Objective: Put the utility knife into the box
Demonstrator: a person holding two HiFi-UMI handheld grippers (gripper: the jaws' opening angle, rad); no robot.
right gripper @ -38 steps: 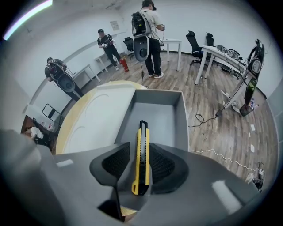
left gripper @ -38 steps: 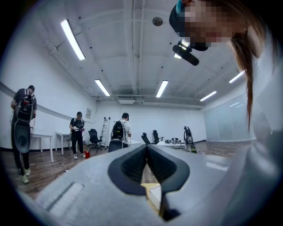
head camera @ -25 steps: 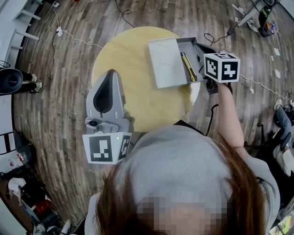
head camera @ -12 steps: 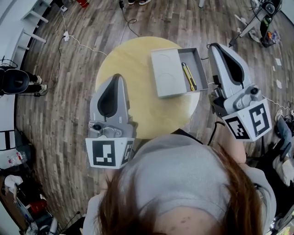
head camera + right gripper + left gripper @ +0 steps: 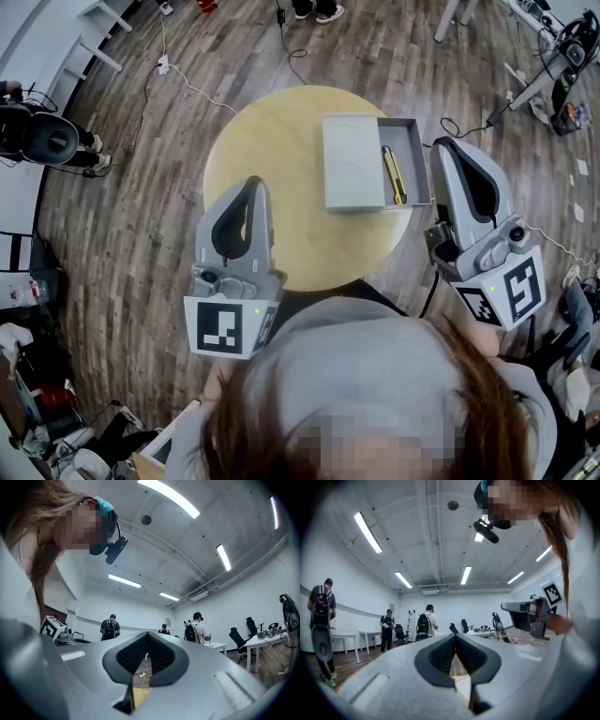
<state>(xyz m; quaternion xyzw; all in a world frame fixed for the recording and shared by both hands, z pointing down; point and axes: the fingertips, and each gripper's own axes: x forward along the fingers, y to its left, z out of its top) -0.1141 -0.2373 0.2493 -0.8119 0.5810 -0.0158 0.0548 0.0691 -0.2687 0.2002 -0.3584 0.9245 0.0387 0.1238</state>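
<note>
The yellow utility knife [image 5: 394,174] lies inside the grey box [image 5: 410,128], whose sliding lid [image 5: 352,161] is half open. The 2 grippers, left gripper [image 5: 250,185] and right gripper [image 5: 450,148], hang clear with jaws together and empty. Pushing the lid shut could probably shove the box off the round table [image 5: 272,141] edge just beside it

Utility knife [image 5: 394,175] inside box [image 5: 375,161]; round table [image 5: 272,178].
</note>
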